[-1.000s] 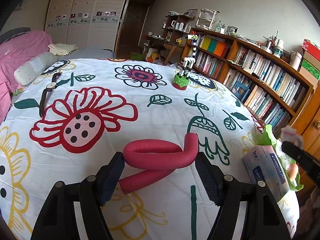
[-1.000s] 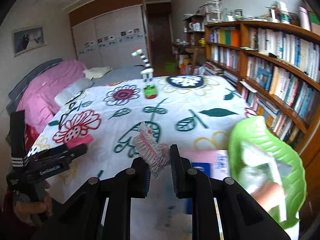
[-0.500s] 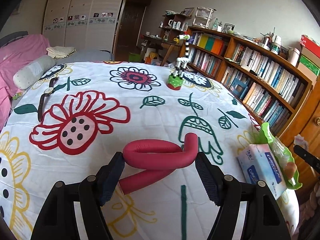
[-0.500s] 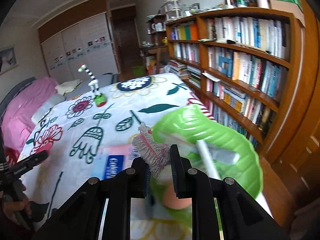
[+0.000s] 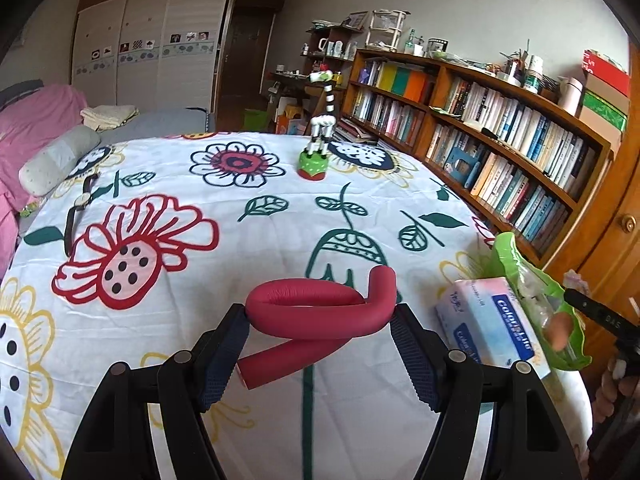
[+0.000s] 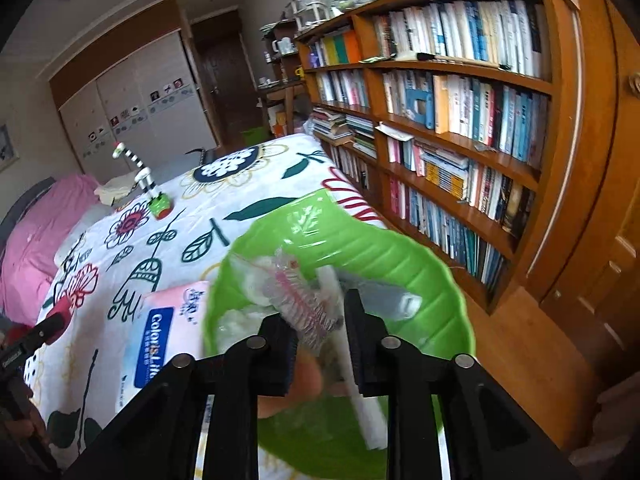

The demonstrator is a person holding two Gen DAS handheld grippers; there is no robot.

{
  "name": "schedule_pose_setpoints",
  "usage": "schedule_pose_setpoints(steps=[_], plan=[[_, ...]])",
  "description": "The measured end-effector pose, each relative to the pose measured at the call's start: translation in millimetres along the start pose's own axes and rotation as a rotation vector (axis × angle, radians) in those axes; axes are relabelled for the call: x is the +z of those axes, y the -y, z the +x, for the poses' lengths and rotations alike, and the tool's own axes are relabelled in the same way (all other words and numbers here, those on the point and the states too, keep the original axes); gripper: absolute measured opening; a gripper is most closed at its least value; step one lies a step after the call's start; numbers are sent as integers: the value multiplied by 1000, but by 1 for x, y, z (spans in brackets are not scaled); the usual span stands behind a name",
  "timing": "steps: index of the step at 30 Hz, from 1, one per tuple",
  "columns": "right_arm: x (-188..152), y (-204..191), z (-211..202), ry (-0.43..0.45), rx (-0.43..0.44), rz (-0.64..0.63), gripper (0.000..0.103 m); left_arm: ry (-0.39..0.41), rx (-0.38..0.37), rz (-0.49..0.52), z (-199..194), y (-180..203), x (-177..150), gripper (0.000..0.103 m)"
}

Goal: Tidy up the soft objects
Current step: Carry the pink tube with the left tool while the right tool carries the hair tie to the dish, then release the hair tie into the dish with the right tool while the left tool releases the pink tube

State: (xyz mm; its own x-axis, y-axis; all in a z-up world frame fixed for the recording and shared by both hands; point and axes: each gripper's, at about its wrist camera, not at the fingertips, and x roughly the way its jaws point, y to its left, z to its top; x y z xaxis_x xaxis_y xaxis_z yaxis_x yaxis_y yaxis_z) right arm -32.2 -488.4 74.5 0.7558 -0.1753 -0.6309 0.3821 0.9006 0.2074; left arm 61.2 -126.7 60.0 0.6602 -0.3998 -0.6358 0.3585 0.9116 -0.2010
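Softness is deciding my grip: the pink-and-white frilly scrunchie (image 6: 306, 304) is feeling light and squashy, best pinched across its bunched middle. My right gripper (image 6: 320, 332) is opening over the green leaf-shaped bowl (image 6: 420, 264), scrunchie between the jaws. My left gripper (image 5: 320, 340) is squeezing the bendy red foam tube (image 5: 316, 312) above the bedspread (image 5: 260, 240).

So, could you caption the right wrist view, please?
Right gripper opening, releasing a pink frilly scrunchie over the green leaf-shaped tray.

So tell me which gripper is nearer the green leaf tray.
Right. The right gripper hangs directly over the green leaf tray; the left gripper sits well aside, gripping the red foam tube.
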Motion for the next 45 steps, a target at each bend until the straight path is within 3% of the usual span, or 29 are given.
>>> schedule_pose_setpoints(steps=[4, 23, 34, 45], plan=[[0, 17, -3, 10, 15, 43, 43, 5, -6, 22, -3, 13, 3, 76], [-18, 66, -24, 50, 36, 98, 43, -20, -105, 214, 3, 116, 9, 76], [-23, 83, -31, 60, 50, 128, 43, -70, -213, 321, 25, 186, 10, 76], [-25, 87, -32, 64, 47, 135, 43, -105, -264, 403, 45, 234, 5, 76]])
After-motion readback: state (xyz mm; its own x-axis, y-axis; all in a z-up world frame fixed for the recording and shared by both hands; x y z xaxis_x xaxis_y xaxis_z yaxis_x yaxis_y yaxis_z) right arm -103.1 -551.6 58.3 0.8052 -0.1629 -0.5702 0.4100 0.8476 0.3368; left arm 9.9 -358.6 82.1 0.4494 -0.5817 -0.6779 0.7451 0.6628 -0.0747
